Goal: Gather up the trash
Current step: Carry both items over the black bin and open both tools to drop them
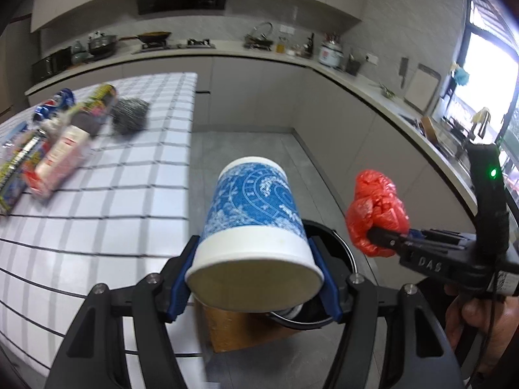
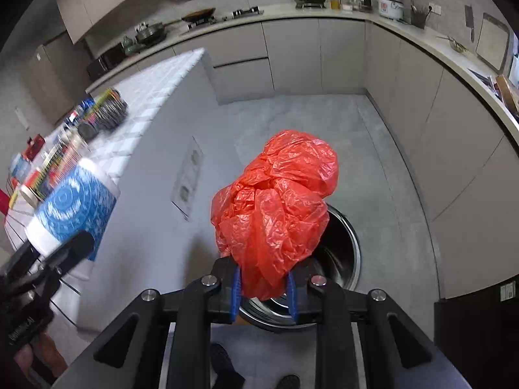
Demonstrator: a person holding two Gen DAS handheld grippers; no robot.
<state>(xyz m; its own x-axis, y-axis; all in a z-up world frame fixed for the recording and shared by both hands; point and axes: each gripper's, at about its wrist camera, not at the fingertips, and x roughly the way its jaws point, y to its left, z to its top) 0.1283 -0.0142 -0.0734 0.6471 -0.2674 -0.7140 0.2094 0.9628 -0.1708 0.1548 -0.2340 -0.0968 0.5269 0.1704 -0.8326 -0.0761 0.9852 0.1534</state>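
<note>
My left gripper (image 1: 256,278) is shut on a blue-and-white patterned paper cup (image 1: 256,230), held on its side in the air above a round black trash bin (image 1: 337,243) on the floor. My right gripper (image 2: 264,295) is shut on a crumpled red plastic bag (image 2: 275,207), held above the same bin (image 2: 343,259). The bag (image 1: 376,214) and right gripper (image 1: 382,238) show at the right of the left wrist view. The cup (image 2: 74,207) shows at the left of the right wrist view.
A table with a white checked cloth (image 1: 97,201) stands at left, holding a steel scrubber (image 1: 129,115), cans and snack packets (image 1: 58,149). Grey cabinets and a cluttered worktop (image 1: 259,52) run along the back and right. A brown box (image 1: 240,327) sits beside the bin.
</note>
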